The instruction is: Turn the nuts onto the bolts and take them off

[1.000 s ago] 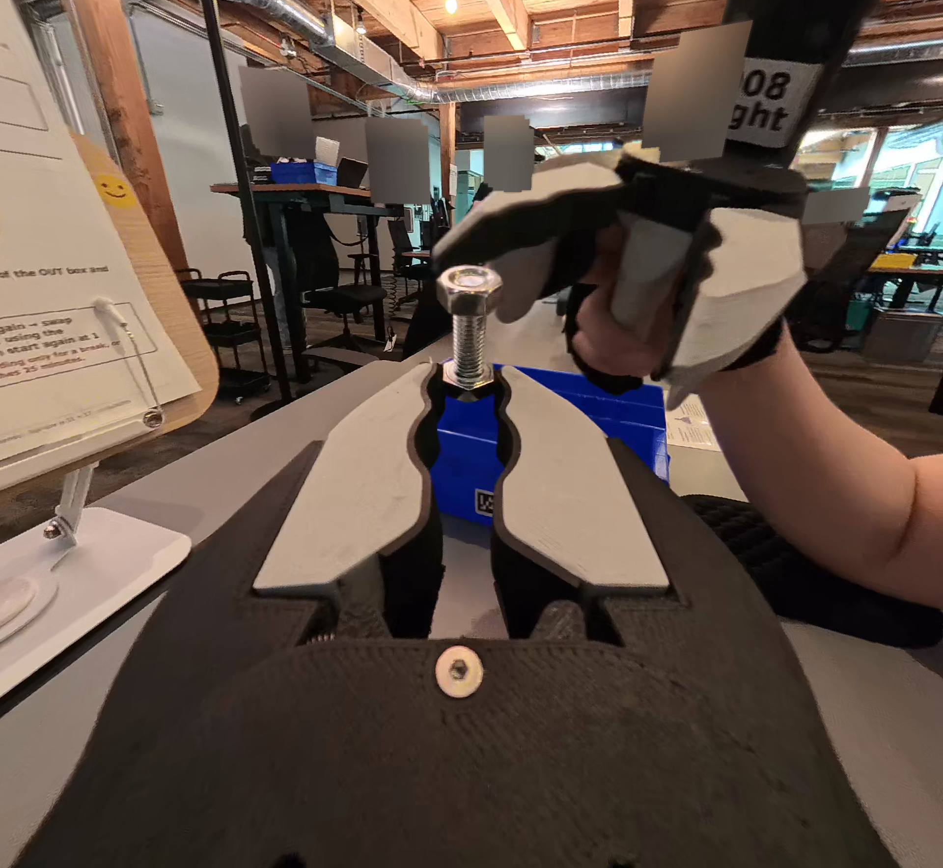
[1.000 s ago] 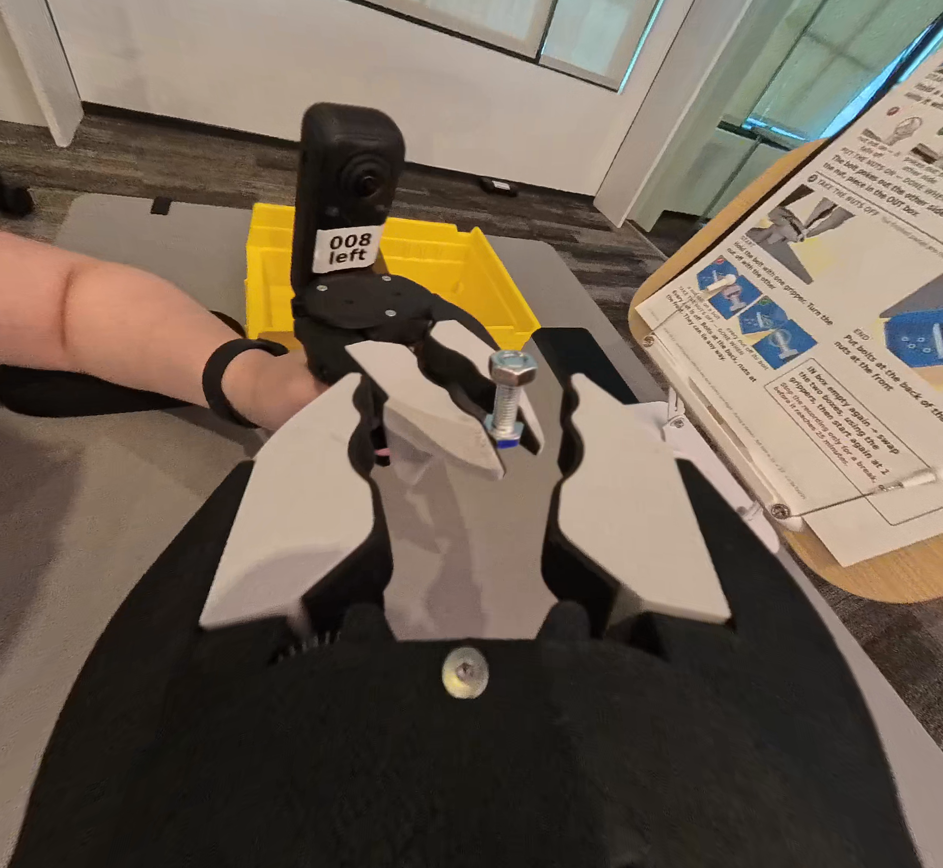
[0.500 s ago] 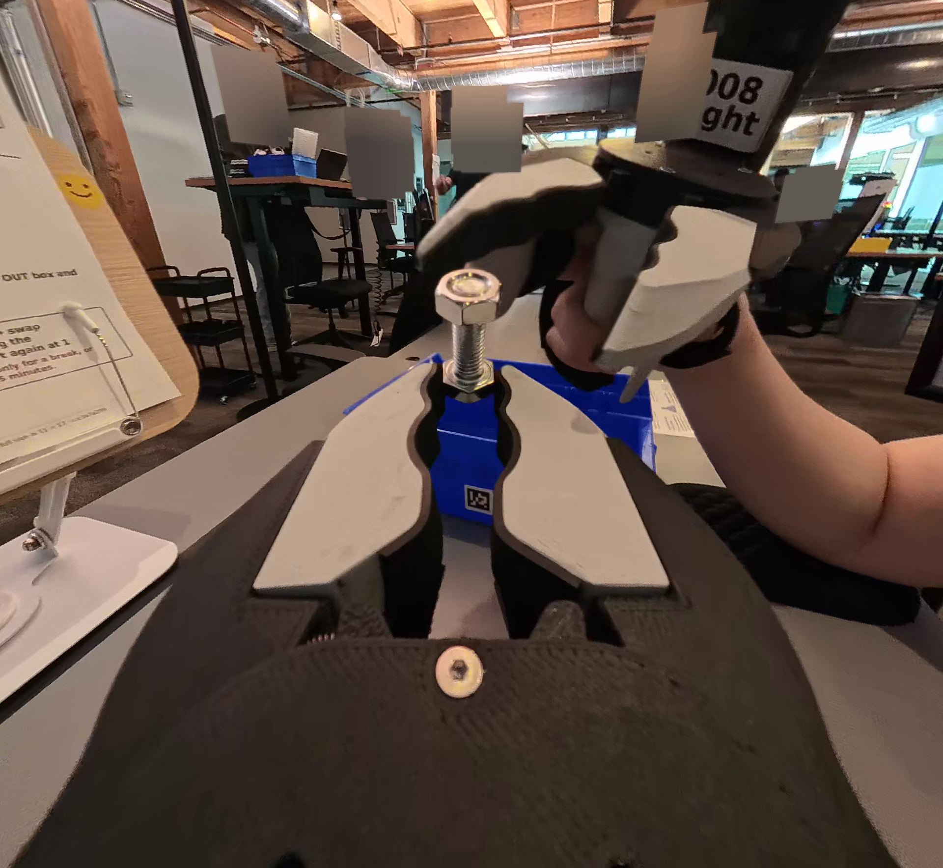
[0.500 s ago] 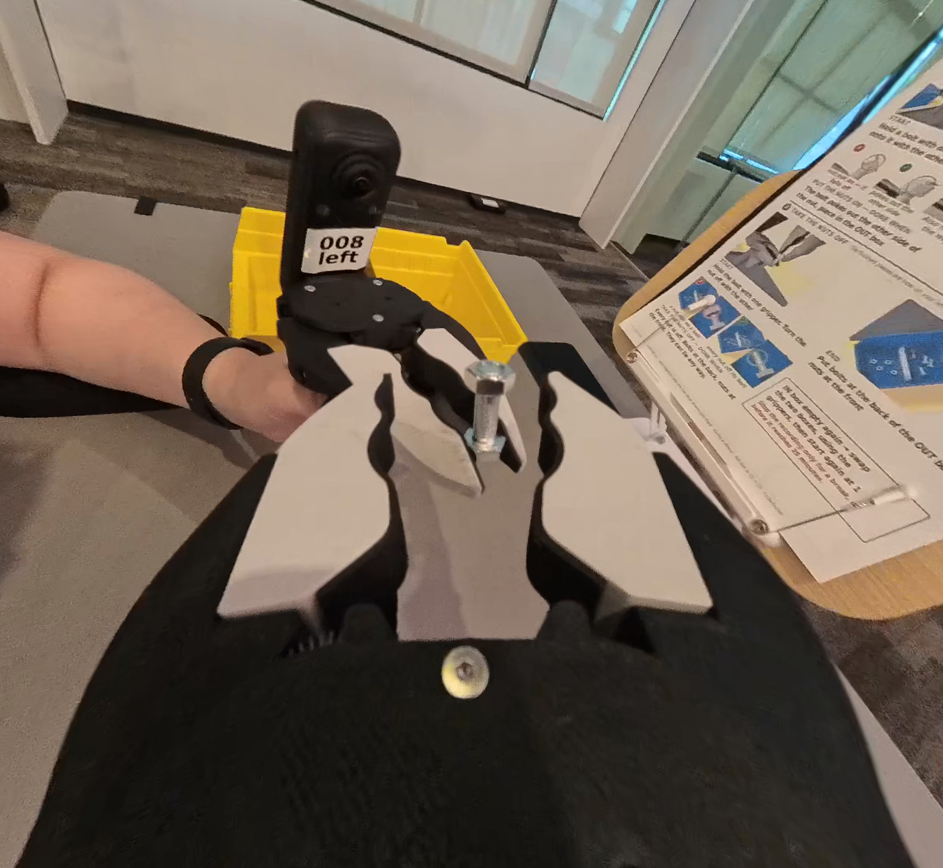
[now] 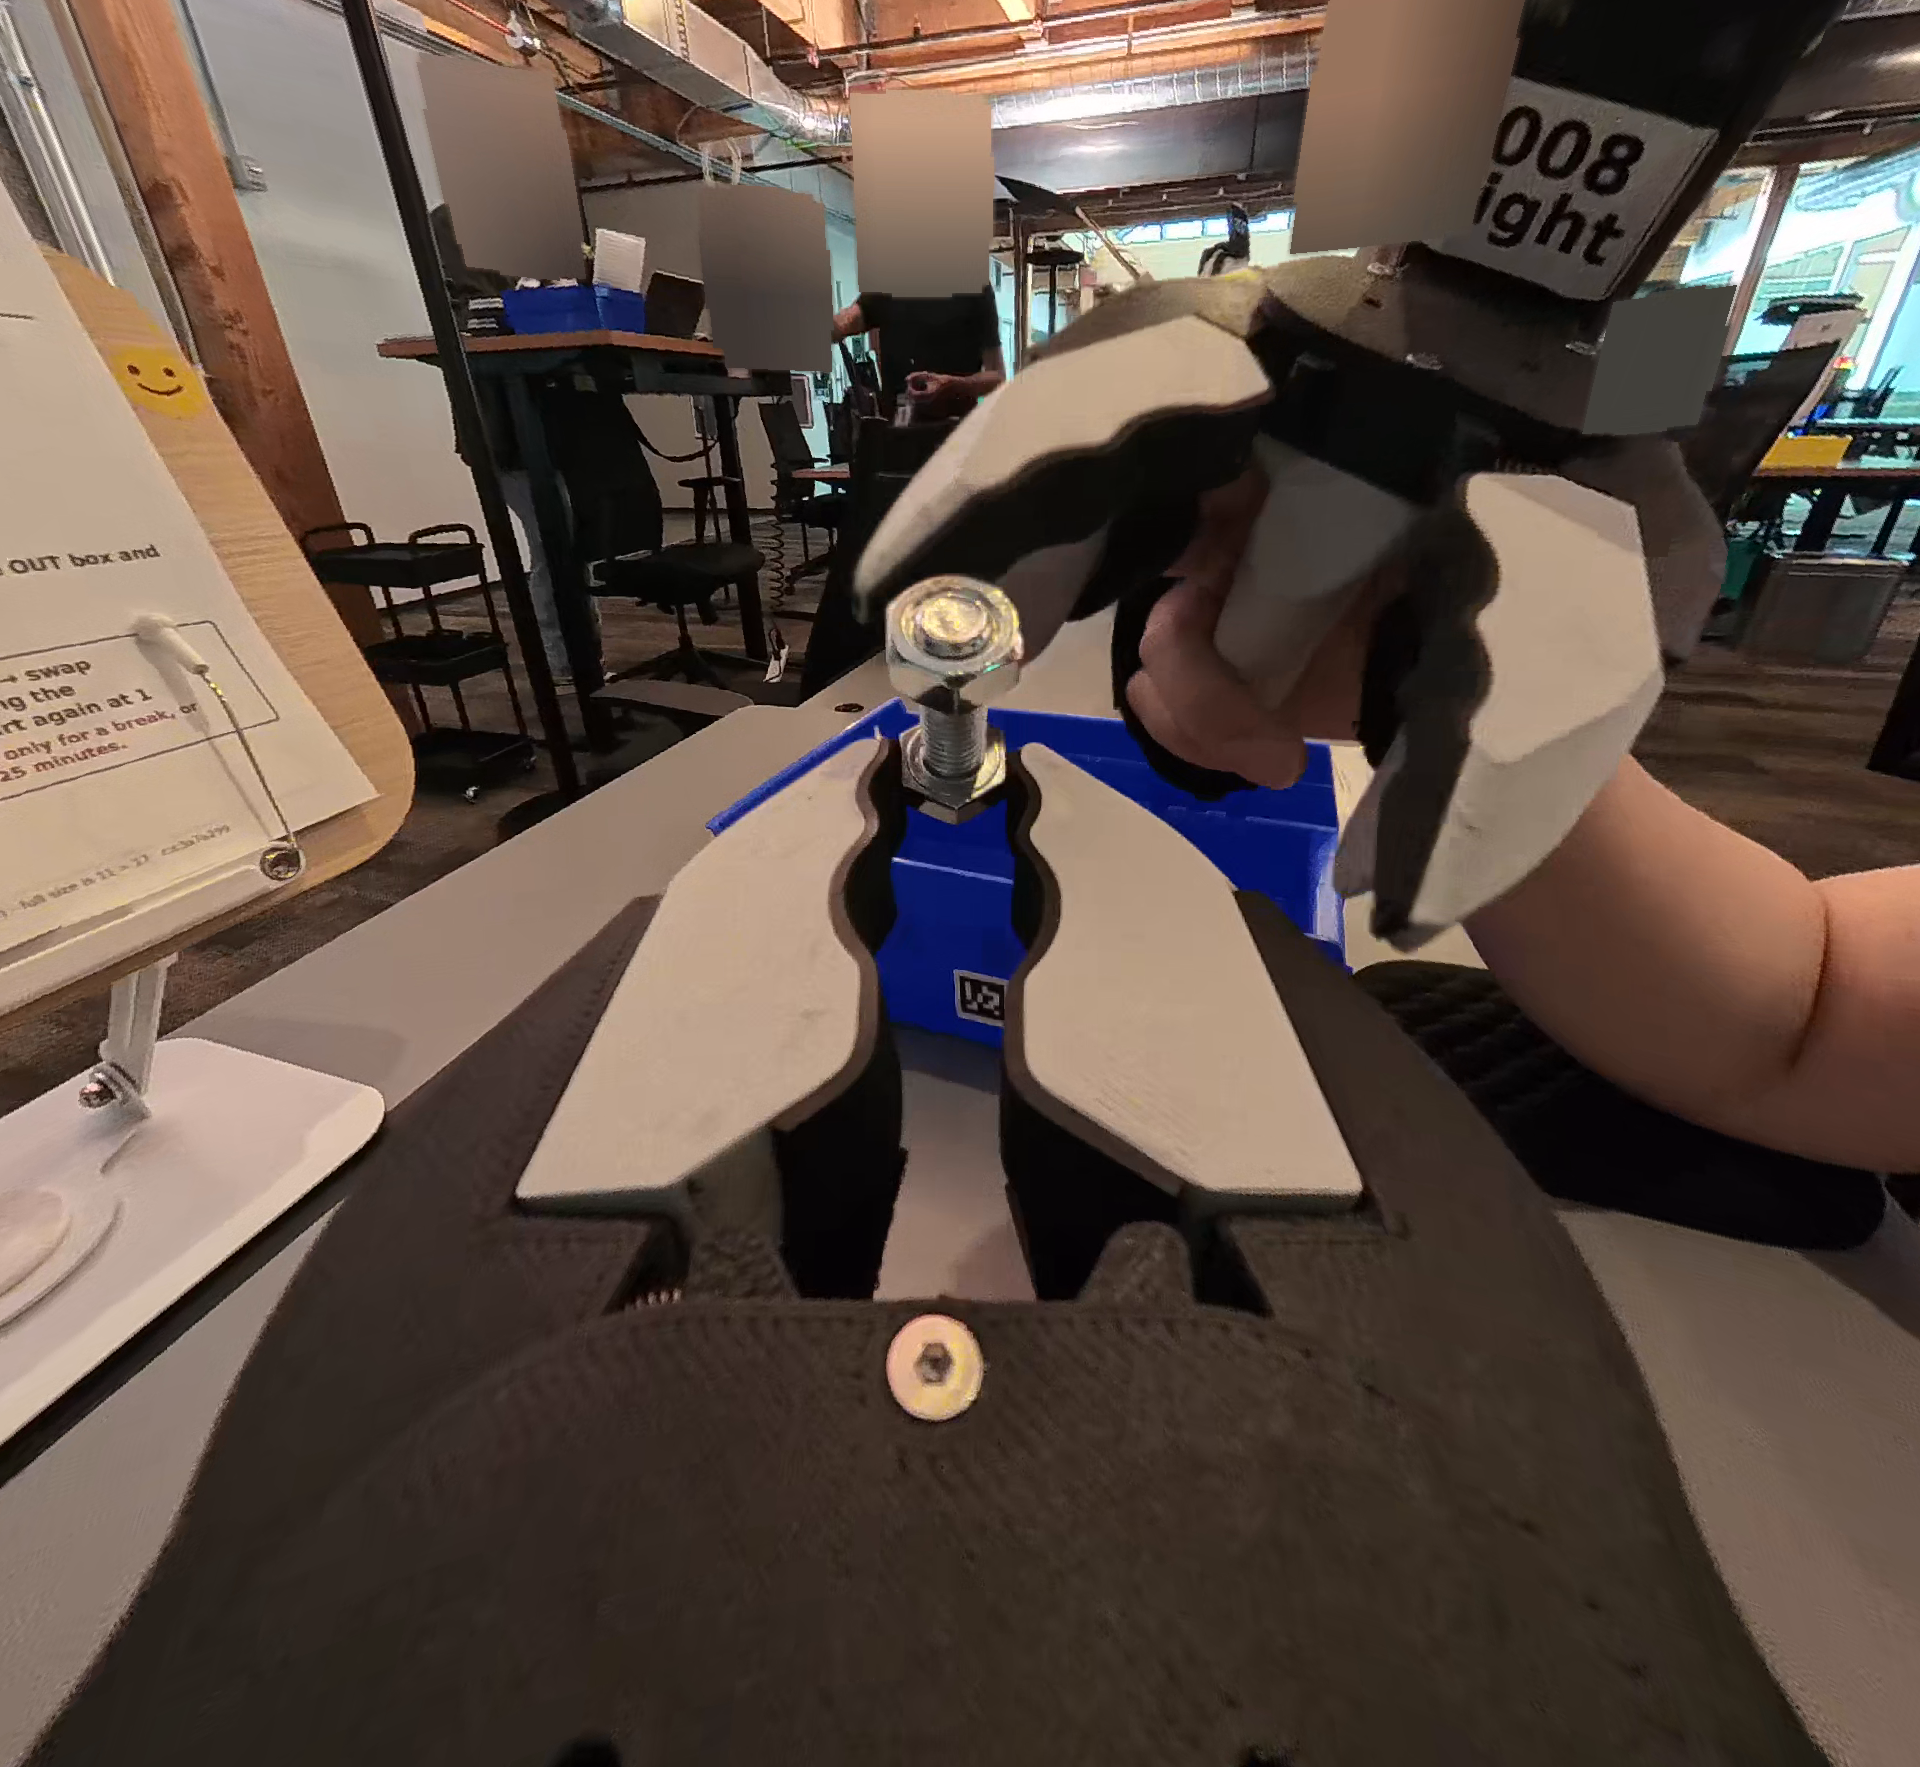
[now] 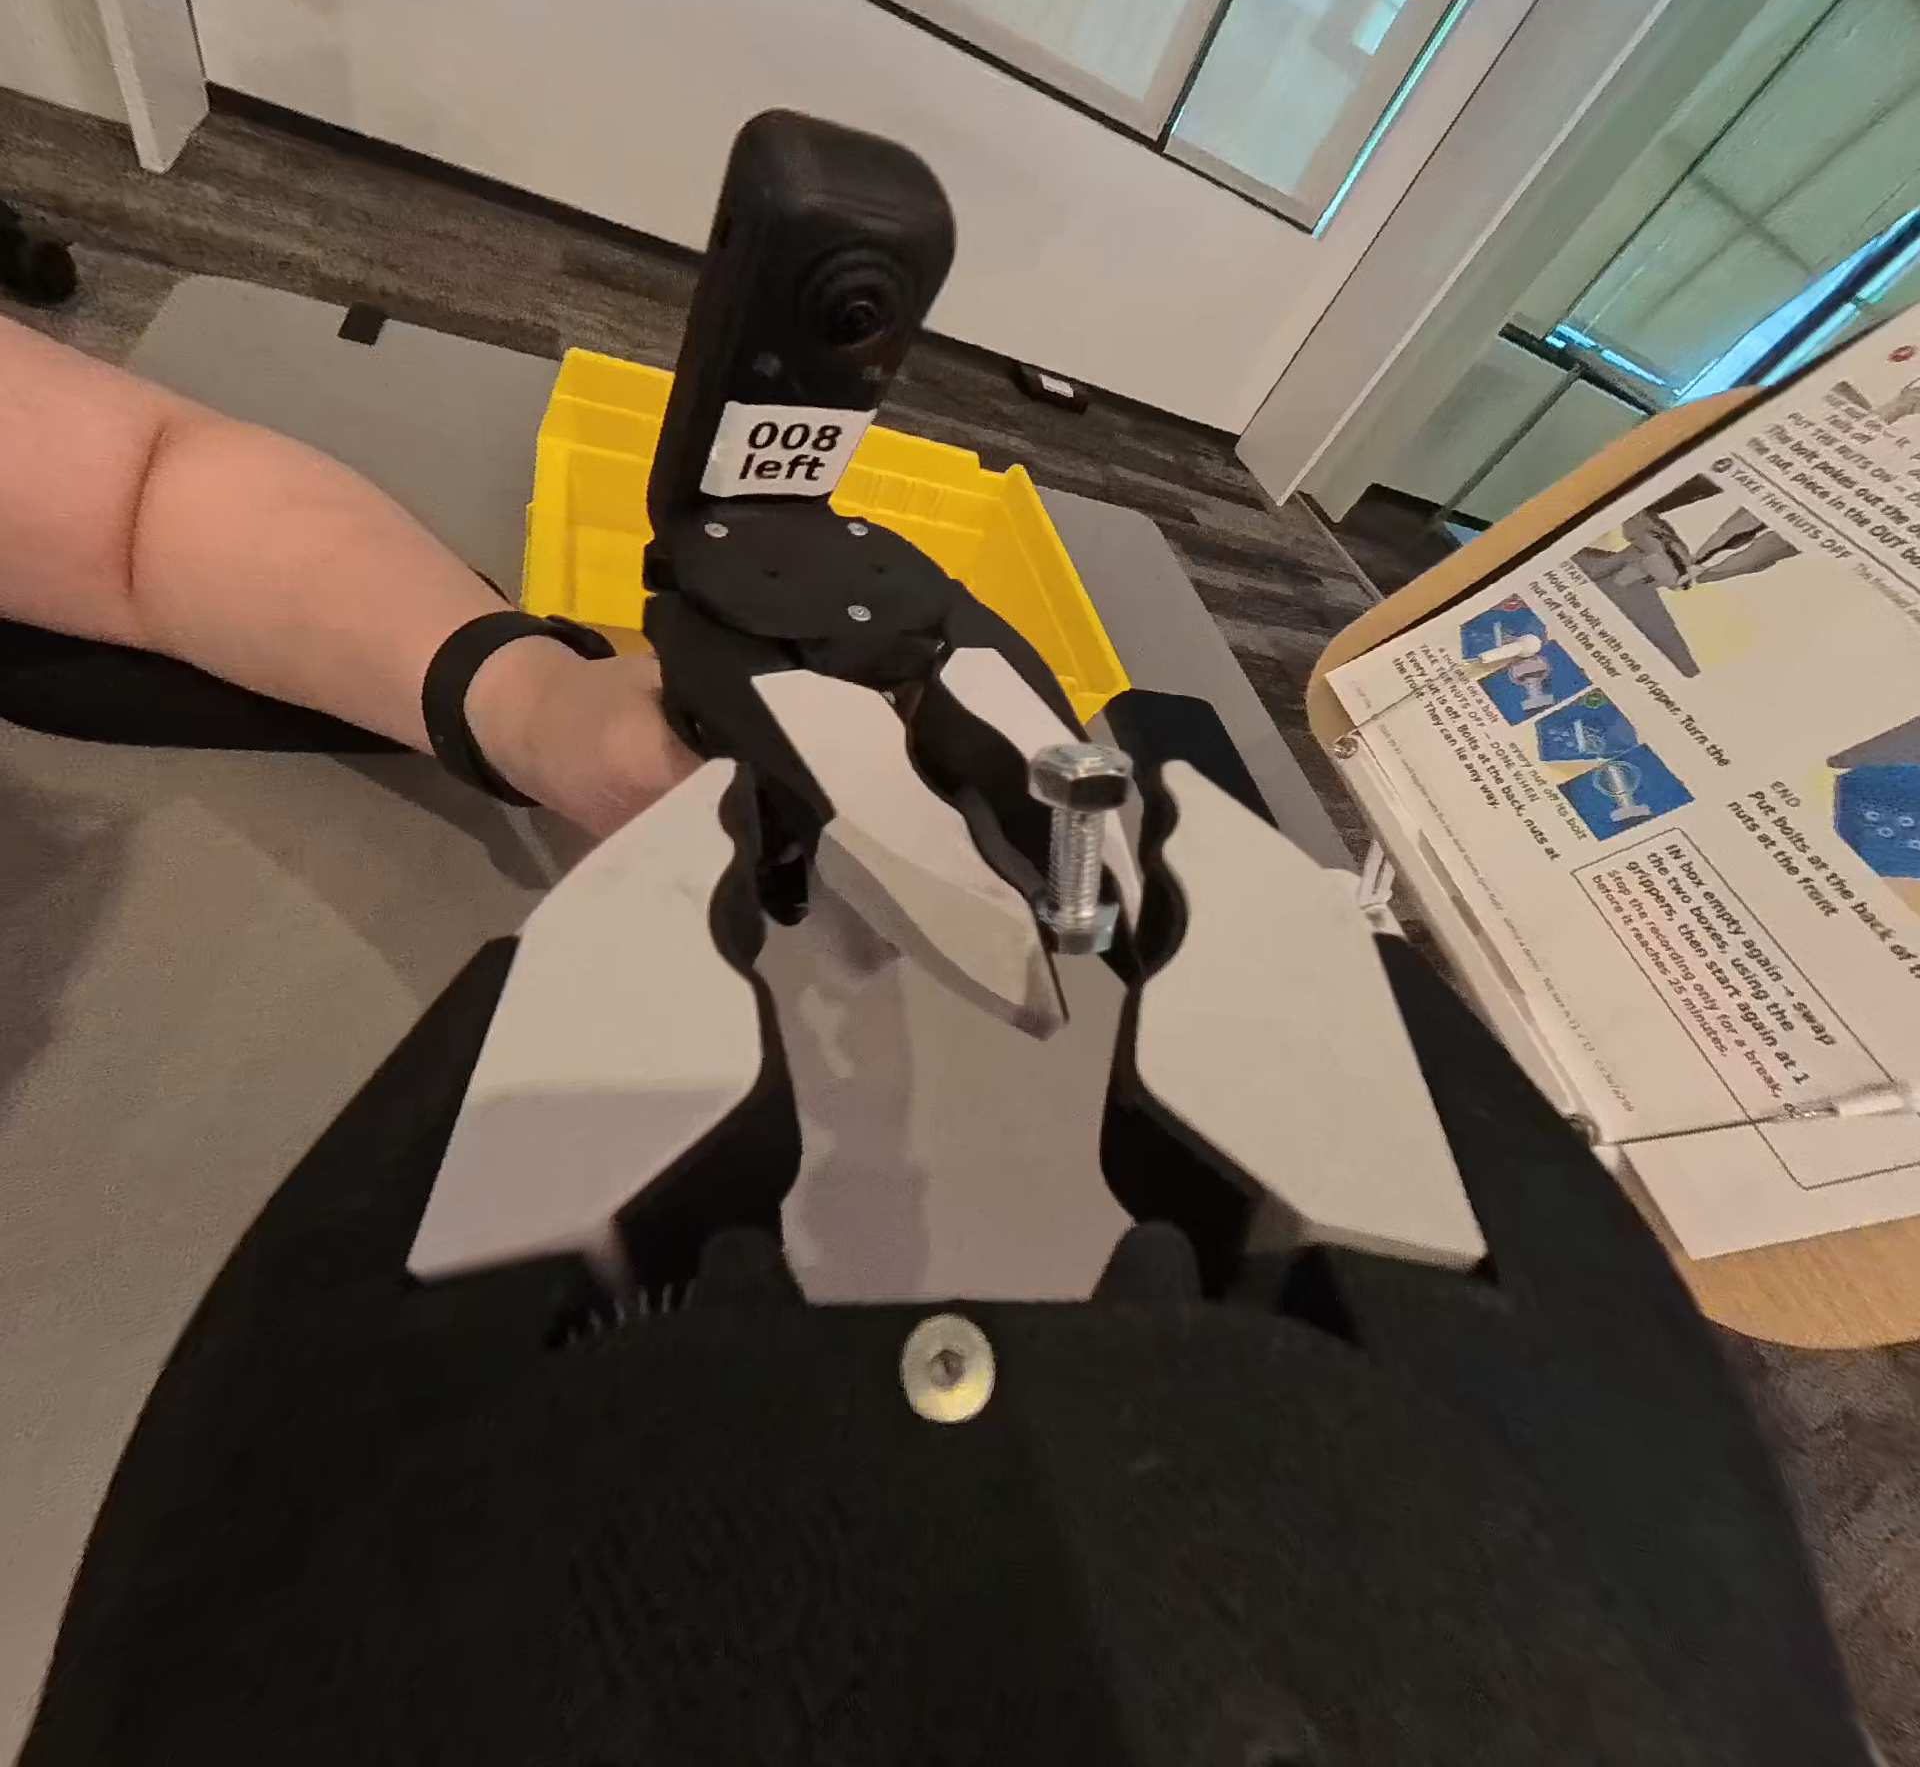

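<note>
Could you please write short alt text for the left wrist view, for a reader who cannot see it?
The left gripper is shut on the nut of an upright bolt, head up. The open right gripper, held in a hand, hovers behind the bolt's head, above a blue bin on the grey table.

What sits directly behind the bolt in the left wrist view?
Behind the bolt, held upright by its nut in the left gripper, sits a blue bin. The fingers cover its front, so its contents cannot be seen. The open right gripper hovers beyond.
</note>
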### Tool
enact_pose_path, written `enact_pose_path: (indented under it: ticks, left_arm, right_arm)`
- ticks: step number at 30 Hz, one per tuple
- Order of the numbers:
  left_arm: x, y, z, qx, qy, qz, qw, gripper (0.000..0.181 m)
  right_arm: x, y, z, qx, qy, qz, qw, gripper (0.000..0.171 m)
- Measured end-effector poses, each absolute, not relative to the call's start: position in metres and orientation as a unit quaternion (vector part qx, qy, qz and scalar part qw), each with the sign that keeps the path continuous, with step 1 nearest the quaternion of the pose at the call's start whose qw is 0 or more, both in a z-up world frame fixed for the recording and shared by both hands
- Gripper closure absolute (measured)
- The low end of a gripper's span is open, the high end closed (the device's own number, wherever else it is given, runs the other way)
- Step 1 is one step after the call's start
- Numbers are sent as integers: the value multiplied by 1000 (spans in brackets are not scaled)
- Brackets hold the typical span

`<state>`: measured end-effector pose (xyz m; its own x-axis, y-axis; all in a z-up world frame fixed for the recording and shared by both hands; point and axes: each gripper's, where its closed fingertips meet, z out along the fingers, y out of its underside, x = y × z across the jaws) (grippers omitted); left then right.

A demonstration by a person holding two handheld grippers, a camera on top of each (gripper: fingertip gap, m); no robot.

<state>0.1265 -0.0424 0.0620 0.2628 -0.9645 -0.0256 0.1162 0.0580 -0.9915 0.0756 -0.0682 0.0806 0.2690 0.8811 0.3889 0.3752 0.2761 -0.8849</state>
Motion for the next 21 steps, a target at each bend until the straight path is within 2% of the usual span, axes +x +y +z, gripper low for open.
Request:
enact_pose_path:
  ticks: [2,3,4,7,13,16,18,19,21]
  left_arm:
    - [127,-43,61,-525,411,-455,590,163]
    - [126,-42,60,-529,408,-459,585,163]
    - [126,-41,61,-531,404,-465,583,163]
    - [126,-40,59,-537,404,-470,572,163]
    - [132,-46,54,-539,432,-452,564,163]
    - [132,-46,52,-544,436,-452,557,163]
    - [133,-45,51,-546,435,-448,557,163]
    - [133,-45,50,-548,435,-449,556,163]
    - [132,-45,51,-548,434,-453,554,163]
  right_arm:
    - [79,-73,78,-554,-581,211,558,103]
    - [82,-77,79,-550,-589,211,553,120]
    - [84,-81,81,-547,-590,221,551,131]
    - [88,-76,96,-547,-556,239,578,130]
    - [80,-65,78,-565,-565,209,564,104]
    - [84,-69,75,-572,-576,206,546,111]
    - [89,-75,80,-567,-577,227,542,134]
    - [90,-78,84,-562,-574,244,543,137]
    - [90,-75,91,-564,-554,255,557,134]
